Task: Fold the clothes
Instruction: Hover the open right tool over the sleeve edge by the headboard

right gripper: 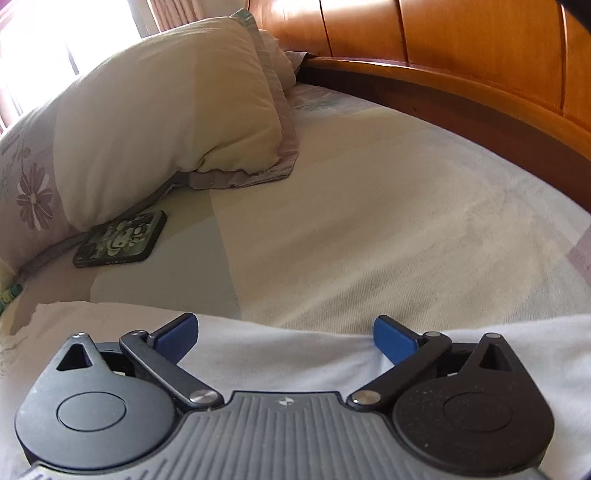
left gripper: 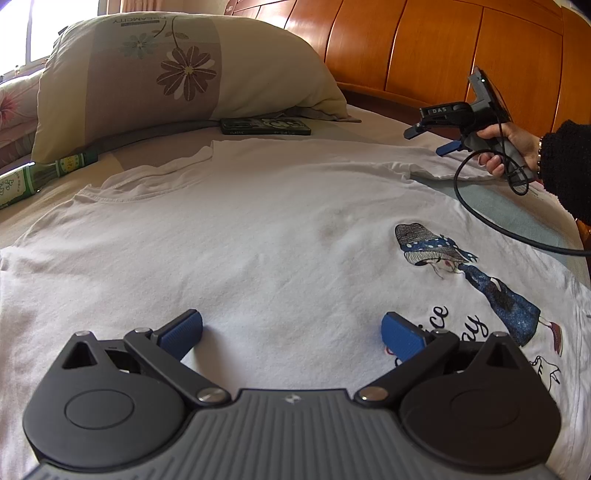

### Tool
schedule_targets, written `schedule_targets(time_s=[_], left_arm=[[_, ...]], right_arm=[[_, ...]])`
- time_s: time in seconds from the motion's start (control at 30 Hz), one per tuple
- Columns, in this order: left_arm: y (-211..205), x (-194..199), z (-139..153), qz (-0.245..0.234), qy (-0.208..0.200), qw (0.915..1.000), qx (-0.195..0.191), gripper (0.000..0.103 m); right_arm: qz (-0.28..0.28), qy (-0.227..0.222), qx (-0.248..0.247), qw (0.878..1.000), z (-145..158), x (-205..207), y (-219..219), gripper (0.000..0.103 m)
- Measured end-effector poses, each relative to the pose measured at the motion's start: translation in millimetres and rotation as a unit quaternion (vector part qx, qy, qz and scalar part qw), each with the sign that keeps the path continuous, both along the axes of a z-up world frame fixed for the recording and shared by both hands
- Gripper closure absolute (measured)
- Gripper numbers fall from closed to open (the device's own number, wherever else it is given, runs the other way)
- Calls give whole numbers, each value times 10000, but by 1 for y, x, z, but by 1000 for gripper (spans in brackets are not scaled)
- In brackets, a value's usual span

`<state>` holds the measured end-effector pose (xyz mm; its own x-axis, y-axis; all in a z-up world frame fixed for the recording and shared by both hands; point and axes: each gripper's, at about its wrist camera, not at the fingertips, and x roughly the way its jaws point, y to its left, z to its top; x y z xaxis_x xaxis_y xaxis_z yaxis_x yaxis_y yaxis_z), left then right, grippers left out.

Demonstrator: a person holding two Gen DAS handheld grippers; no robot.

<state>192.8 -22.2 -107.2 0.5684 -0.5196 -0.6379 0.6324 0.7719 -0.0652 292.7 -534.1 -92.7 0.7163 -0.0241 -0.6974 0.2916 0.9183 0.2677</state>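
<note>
Jaws spread wide on both tools: left gripper [left gripper: 291,330] poised over a white T-shirt [left gripper: 258,240] laid flat on the bed [right gripper: 369,221], nothing pinched; right gripper [right gripper: 283,332] empty above the shirt's sleeve edge. Pillow [left gripper: 166,74], phone [right gripper: 122,240] and green bottle [left gripper: 40,173] near the wooden headboard [left gripper: 443,48].

This is a bedroom in a home: a made bed [right gripper: 369,221] with a patterned sheet, a plump flower-print pillow [left gripper: 166,74], a curved wooden headboard [left gripper: 443,48] behind it, daylight through a curtained window [left gripper: 33,26], and a phone in a cartoon case [right gripper: 120,240] lying beside the pillow.
</note>
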Motion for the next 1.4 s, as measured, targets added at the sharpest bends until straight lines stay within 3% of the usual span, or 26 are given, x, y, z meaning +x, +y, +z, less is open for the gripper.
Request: schedule_targets(time_s=[0.07,0.27,0.5,0.63,0.73,0.77,0.83,0.97,1.07,1.23,1.4], left_arm=[[0,0,0,0,1,10000,-3,1],[0,0,0,0,1,10000,-2,1],[-1,0,0,3,-1,10000,3,1],[-1,0,0,2,-3,10000,5,1],[-1,0,0,0,-8,10000,8,1],[-1,0,0,0,-9,10000,9,1],[0,0,0,2,-6,10000,-10,1],[3,-1,10,242,28,9996,-168,1],[3,-7,32,401,-54,9976,-555,1],[-26,-23,62,330,-181,9980,-515,1],[-63,-38,69,385,-277,9980,-412,1]], right_arm=[[-71,52,-95,9999,2,7,0,1],[-468,-56,157,9988,18,-22,-17,4],[-490,-118,932,9944,-1,-75,-25,4],[-435,149,1108,9928,16,-87,-35,6],[-782,-125,655,9947,37,-78,-53,12],[-907,-104,478,9947,40,-72,-58,18],[-1116,135,-259,9933,39,-57,-63,23],[-1142,600,-994,9867,16,-46,-66,35],[-753,588,-1367,9860,4,-66,-56,36],[14,594,-1648,9845,13,-92,-50,36],[494,-34,-1865,9812,37,-86,-65,40]])
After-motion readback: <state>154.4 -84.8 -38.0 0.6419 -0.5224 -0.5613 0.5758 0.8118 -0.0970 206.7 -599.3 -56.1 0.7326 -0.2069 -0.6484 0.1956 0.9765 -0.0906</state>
